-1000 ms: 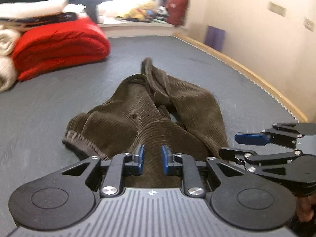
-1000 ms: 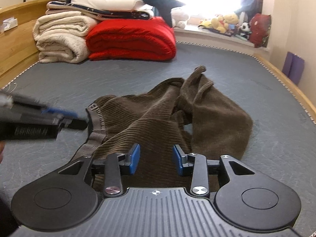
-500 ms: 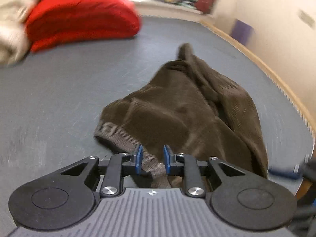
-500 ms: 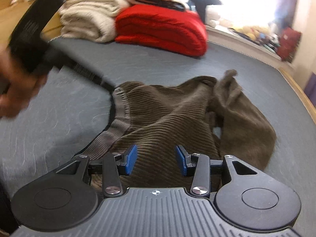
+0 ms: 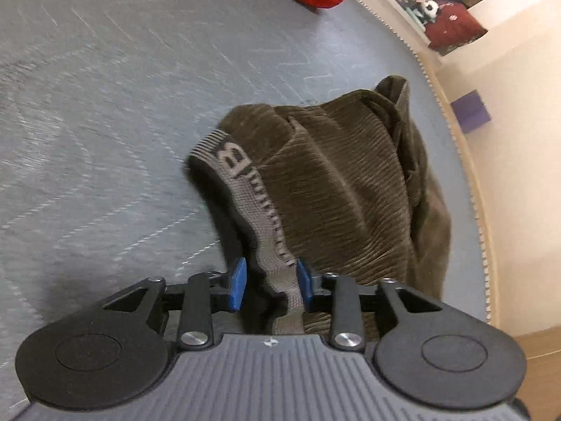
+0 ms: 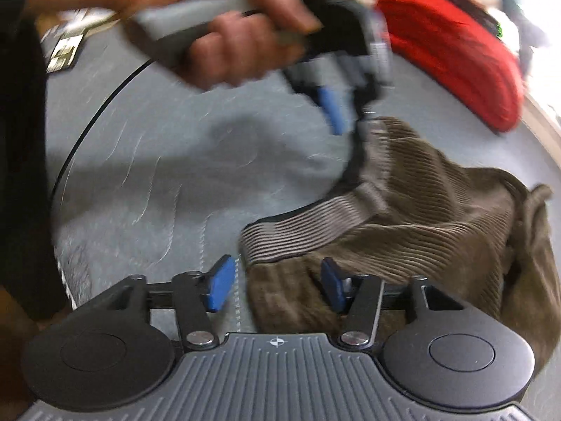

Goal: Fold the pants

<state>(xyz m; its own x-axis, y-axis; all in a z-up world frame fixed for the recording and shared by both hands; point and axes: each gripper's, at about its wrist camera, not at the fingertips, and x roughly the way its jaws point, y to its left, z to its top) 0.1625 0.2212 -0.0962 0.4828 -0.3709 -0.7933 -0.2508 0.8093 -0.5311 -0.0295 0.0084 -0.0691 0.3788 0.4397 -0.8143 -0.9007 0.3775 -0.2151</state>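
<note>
Blue pads of the left tool (image 5: 270,283) stand apart with the grey ribbed waistband (image 5: 270,231) running between them, not yet pinched; the right tool (image 6: 275,287) is likewise spread, straddling the waistband corner. Beyond them the brown corduroy pants (image 5: 350,182) lie crumpled on the grey bed (image 5: 105,105). Judged step: taking hold of the waist. Next, both tools need to close on the band and draw it taut.
</note>
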